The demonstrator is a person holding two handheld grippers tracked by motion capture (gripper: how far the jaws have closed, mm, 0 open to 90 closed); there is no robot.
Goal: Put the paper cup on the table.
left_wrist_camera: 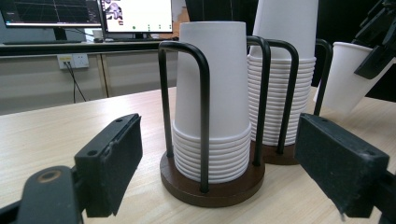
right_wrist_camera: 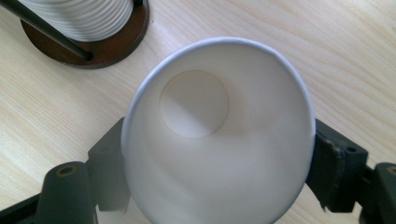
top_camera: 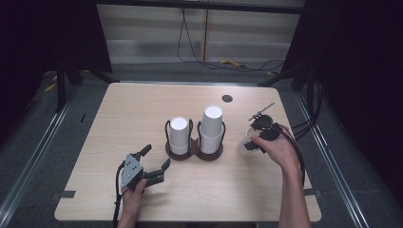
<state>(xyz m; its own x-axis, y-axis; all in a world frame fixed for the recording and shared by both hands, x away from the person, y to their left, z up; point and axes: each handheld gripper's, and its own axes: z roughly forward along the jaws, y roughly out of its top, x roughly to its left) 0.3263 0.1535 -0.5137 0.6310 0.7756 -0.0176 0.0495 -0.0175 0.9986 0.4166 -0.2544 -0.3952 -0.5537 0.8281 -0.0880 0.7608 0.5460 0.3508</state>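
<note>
Right claw is clamped across a single white paper cup, mouth toward the camera, axis tilted, just right of the two stacks of white cups in the black wire-and-wood holder. Left claw is wide open, empty, low over the pale wooden worktop, facing the holder.
</note>
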